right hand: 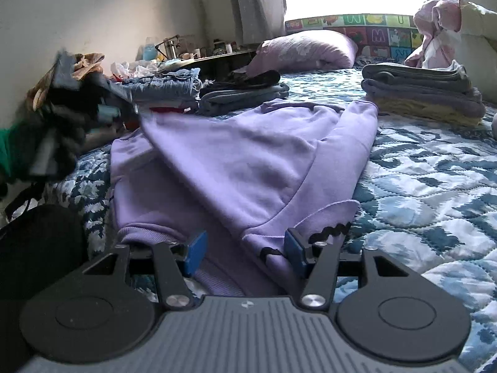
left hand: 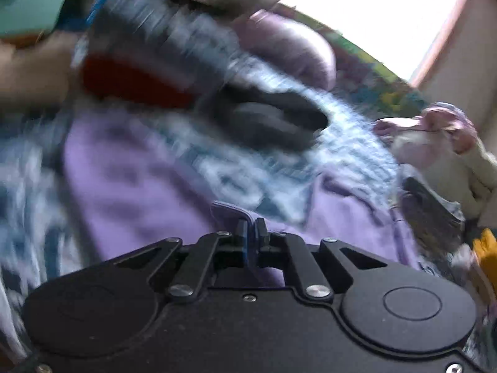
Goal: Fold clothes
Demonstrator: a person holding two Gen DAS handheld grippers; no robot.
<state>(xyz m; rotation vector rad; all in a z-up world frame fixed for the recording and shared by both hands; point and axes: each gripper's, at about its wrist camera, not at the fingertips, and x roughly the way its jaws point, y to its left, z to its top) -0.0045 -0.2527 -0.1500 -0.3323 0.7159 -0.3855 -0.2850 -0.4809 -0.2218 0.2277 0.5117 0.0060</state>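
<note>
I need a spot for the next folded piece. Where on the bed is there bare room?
The quilt lies bare right of the purple sweatshirt, in front of the grey and yellow folded stack. A smaller strip lies between that stack and the pillow. The left side is crowded with the denim pile and clutter.

Lilac sweatshirt (right hand: pixel 248 155); blue-white patterned quilt (right hand: pixel 435 186); blue pads (right hand: pixel 195 253)

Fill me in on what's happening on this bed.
A person with a gripper in each hand is folding a purple sweatshirt spread on the quilt. The left gripper is shut on a fold of the purple fabric. The right gripper stands open over the near hem, gripping nothing. Folded stacks already sit further back, near the pillow.
</note>
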